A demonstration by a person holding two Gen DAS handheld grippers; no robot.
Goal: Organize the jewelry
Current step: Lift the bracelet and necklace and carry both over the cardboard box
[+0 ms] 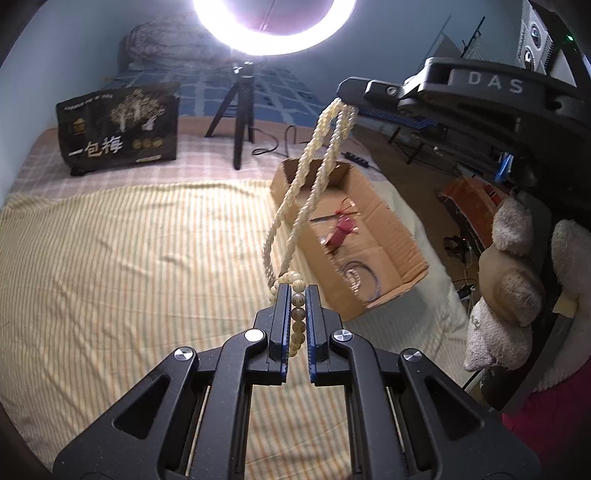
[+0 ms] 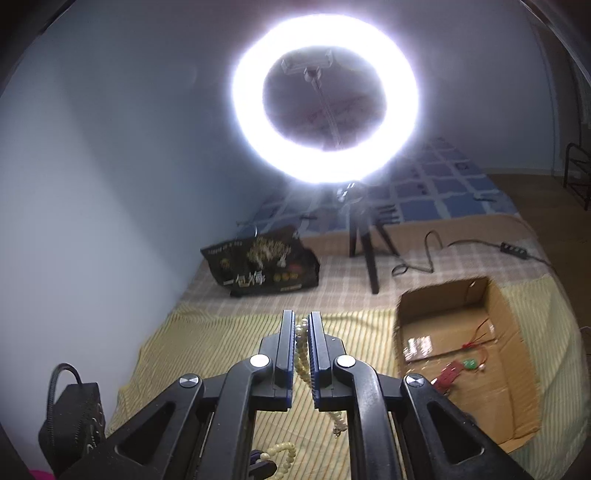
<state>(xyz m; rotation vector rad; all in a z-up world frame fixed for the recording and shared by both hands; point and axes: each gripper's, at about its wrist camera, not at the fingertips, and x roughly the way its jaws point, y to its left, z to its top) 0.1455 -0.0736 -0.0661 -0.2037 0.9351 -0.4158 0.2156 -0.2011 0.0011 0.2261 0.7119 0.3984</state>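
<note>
- Far left, on the checked sheet: black snack bag (image 1: 118, 129) standing upright, printed with gold trees and white characters.
- Just right of the bag: ring light (image 1: 275, 27) glowing on a black tripod (image 1: 236, 110), cable trailing over the sheet toward the right.
- Spread across the foreground: yellow striped blanket (image 1: 129, 258), rumpled, bare on the left side.
- Centre, low: left gripper (image 1: 297, 295) pressed together on a string of cream beads, part of the bead necklace (image 1: 314, 162).
- From that pinch upward to the right: necklace stretched as a twisted double strand in the air, above the blanket and the near edge of the box.
- Upper right: right gripper (image 1: 345, 96) clamped on the top end of the necklace; in the right wrist view, beads (image 2: 302, 350) squeezed between the fingers, loose ends dangling below.
- Right of centre: open cardboard box (image 1: 402, 229) resting on the blanket, holding a red tasselled piece (image 1: 341, 230) and a bluish ring-shaped item (image 1: 358, 275), too blurred to identify.
- Far right edge: worn plush toy (image 1: 513, 288) beside the bed.
</note>
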